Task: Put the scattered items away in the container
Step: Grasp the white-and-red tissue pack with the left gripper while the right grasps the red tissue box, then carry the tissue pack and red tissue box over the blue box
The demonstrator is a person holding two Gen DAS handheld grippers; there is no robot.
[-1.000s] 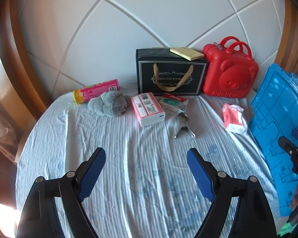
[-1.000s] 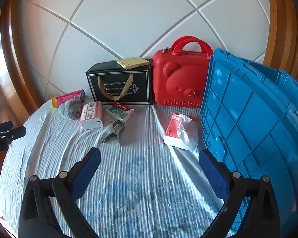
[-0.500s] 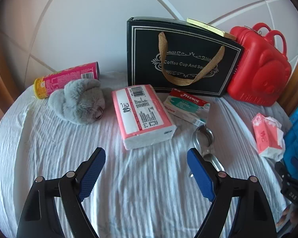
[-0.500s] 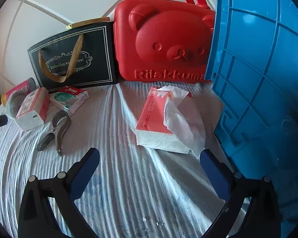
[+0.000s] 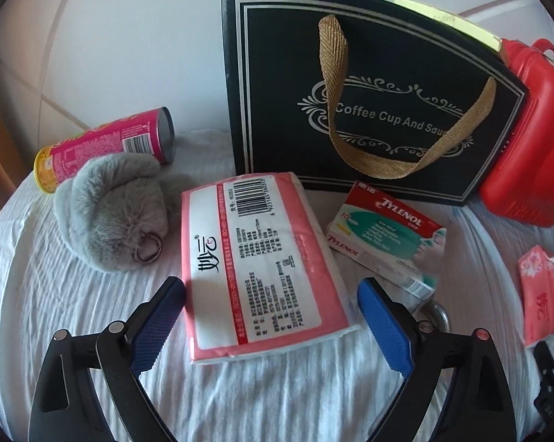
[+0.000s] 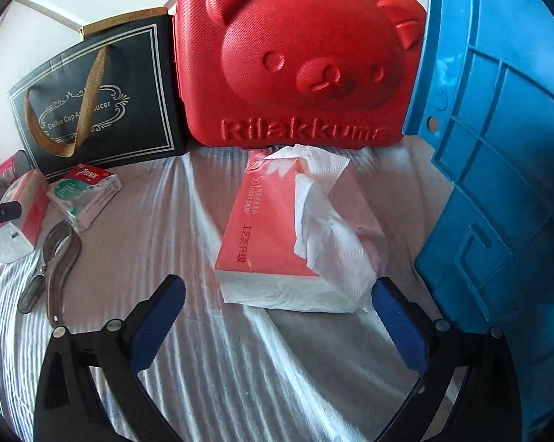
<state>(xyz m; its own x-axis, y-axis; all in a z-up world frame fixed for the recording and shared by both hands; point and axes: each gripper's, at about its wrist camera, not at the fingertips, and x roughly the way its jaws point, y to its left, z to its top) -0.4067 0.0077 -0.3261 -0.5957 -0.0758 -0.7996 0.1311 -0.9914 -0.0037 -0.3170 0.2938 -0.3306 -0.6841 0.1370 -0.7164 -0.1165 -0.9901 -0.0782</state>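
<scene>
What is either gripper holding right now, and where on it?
Nothing. The left gripper, jaws opening, straddles the sealed tissue pack; the right gripper stands open before the opened tissue pack.

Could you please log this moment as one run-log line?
left claw: opening, straddling sealed tissue pack | right claw: open before opened tissue pack | nothing held

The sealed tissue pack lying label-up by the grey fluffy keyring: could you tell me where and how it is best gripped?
Grip the tissue pack across its two long sides near the near end, coming from above and in front. It lies flat and lengthwise between the opening left hand-held gripper fingers, which touch nothing yet.
</scene>
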